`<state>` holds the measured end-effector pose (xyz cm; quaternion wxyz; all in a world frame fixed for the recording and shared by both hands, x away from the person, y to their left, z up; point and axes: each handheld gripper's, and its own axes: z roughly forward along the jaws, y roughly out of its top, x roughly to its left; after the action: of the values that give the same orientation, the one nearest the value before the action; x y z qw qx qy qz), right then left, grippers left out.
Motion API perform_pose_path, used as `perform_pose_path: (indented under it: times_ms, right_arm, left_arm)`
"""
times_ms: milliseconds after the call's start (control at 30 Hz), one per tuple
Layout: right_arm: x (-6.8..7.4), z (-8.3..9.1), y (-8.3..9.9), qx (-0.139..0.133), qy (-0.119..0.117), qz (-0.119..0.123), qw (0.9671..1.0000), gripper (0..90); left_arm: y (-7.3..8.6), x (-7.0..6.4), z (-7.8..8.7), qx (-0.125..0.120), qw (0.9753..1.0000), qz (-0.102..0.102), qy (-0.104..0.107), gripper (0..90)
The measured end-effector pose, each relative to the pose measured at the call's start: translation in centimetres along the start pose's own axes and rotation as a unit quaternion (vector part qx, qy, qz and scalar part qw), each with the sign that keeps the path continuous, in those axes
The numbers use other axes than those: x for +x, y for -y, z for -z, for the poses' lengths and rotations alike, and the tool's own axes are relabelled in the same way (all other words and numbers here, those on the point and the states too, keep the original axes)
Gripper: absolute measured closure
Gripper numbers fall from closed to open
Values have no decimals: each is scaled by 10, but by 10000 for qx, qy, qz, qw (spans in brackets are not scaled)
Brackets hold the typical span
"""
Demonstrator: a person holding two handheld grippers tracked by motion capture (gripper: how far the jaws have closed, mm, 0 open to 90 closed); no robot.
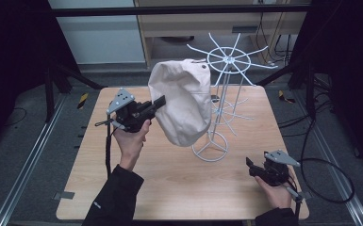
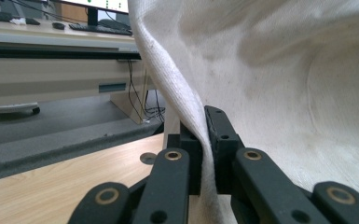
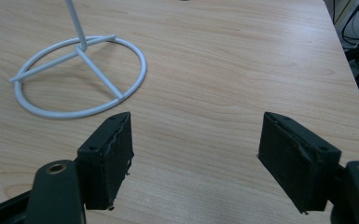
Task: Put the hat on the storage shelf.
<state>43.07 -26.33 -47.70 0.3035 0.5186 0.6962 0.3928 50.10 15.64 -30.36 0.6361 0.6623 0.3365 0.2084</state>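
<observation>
I hold the cream cloth hat (image 1: 184,101) by its edge in the clamped left gripper (image 1: 159,102), against the white wire rack (image 1: 226,61) beyond it. Right gripper (image 3: 196,158) rests agape, empty. Next, I judge: settle the hat on a prong.

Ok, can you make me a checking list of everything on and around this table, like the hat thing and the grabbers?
Surface: wooden table, bare light wood.
Job's things: cream cloth hat hanging at the white wire rack; the rack's ring base stands on the table.
Clutter: nothing seen.
Grippers: left gripper pinches the hat's edge, jaws shut on the cloth; right gripper rests low over the table, jaws wide apart, holding nothing.
Cables: black cable loops on the floor at the right.
Surroundings: dark floor, metal rails, a desk with a keyboard behind.
</observation>
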Motion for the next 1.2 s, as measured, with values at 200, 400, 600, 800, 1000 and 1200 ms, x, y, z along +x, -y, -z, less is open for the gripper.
perform_pose_path:
  times_ms: [200, 400, 600, 800, 1000, 1200]
  right_arm:
    - [0, 0, 0, -11, 11, 15, 10000, 261]
    - [0, -1, 0, -14, 11, 20, 10000, 261]
    - [0, -1, 0, -10, 15, 20, 10000, 259]
    - [0, -1, 0, -15, 22, 26, 10000, 259]
    - [0, -1, 0, 1, 18, 7, 10000, 258]
    - [0, -1, 1, -5, 26, 25, 10000, 257]
  left_arm:
    - [5, -2, -5, 162, 9998, -90, 33, 853]
    - [11, -2, -7, 300, 9995, -113, 81, 829]
    - [15, -1, -8, 381, 9991, -152, 68, 777]
    - [18, 2, -6, 418, 9990, -131, 74, 690]
    - [20, 2, 3, 421, 9988, -239, 35, 565]
    - [19, -1, 16, 429, 9984, -361, -41, 484]
